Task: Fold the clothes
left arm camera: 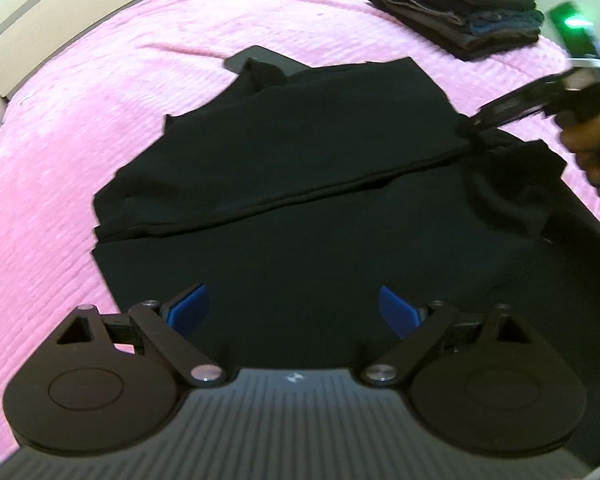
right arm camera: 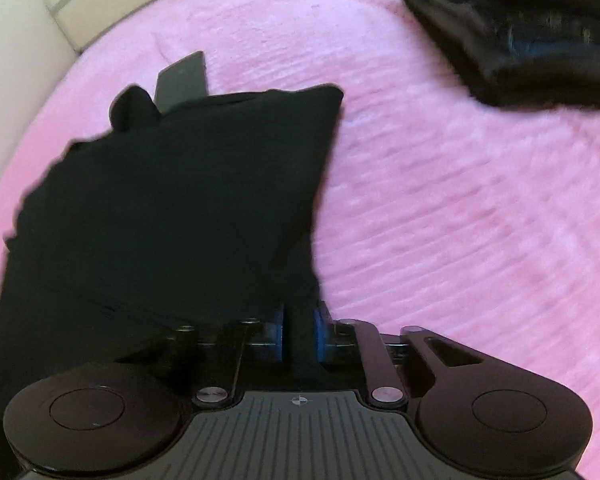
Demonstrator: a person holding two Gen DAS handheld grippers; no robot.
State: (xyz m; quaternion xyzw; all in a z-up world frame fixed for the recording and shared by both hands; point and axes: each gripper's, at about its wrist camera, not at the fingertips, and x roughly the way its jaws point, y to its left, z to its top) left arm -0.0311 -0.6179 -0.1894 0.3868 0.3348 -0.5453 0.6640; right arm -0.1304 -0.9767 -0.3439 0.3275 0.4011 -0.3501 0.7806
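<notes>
Ribbed gripper [right arm camera: 299,336] pinching black garment [right arm camera: 172,200], fuzzy pink blanket [right arm camera: 440,200]

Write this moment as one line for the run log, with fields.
step: folding black garment on pink bedcover | right tool: shut on garment edge | left tool: open above garment | folded pile: untouched

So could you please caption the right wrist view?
Right hand-held gripper shut on black garment over pink bedspread.

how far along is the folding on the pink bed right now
Done: a stack of folded clothes sits at the far side of the pink bedspread. In hand: the black garment is spread out with one fold line across it; the right gripper is shut on its edge, while the left gripper is open above it. Left: finishing the folds and stacking it.
</notes>
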